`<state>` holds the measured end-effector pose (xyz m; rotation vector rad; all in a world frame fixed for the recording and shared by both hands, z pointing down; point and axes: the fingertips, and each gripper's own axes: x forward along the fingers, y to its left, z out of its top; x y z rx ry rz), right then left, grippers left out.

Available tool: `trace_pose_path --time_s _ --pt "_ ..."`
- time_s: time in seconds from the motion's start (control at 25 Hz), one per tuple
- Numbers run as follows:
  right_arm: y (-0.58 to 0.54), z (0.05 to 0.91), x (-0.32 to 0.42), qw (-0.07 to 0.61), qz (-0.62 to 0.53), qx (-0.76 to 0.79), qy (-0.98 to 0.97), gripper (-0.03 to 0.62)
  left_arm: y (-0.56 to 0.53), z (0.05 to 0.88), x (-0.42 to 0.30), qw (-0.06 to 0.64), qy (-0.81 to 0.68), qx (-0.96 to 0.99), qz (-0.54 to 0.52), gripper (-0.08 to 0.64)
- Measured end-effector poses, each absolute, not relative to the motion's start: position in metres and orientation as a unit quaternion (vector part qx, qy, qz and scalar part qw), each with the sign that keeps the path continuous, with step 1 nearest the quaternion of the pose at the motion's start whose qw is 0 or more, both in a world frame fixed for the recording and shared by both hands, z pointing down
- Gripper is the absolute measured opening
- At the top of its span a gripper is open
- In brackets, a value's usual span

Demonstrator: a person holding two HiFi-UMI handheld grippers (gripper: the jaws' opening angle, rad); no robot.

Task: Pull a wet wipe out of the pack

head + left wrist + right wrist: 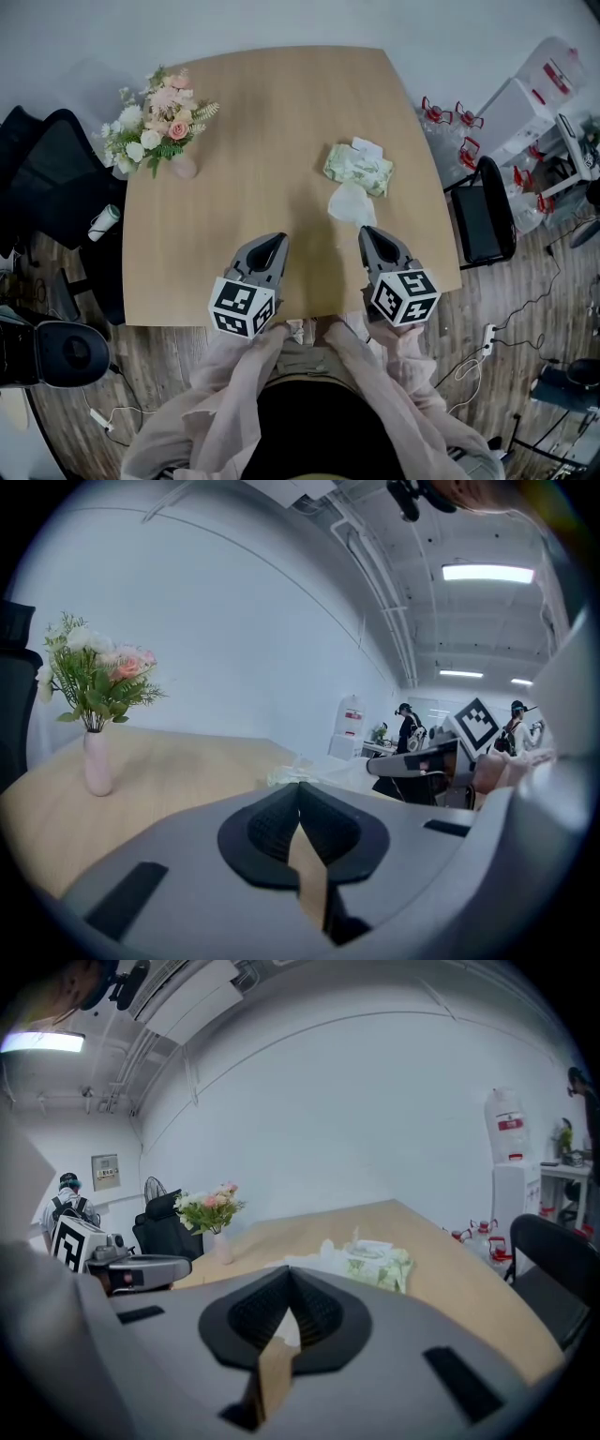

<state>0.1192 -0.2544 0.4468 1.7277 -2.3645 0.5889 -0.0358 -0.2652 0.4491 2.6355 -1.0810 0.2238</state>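
Pack (pixel 358 167) lies at the table's (pixel 234 112) 2 o'clock. 1 wipe (pixel 352 204) lies at the pack's 6 o'clock, seemingly clear of it, so the pull looks done. At the table's 6 o'clock edge, left gripper (pixel 272 244) and right gripper (pixel 371 234) have their jaws closed on nothing.

Pack (pixel 380 1265) print illegibly small; wipe (pixel 307 1260) partly behind right claw (pixel 289 1277)
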Motion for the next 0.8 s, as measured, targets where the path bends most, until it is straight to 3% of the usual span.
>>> trace_pose_path --time_s 0.8 --pt "-0.252 0.446 0.106 0.091 0.186 0.565 -0.798 0.011 -0.26 0.452 -0.042 0.151 -0.379 0.91 0.079 0.012"
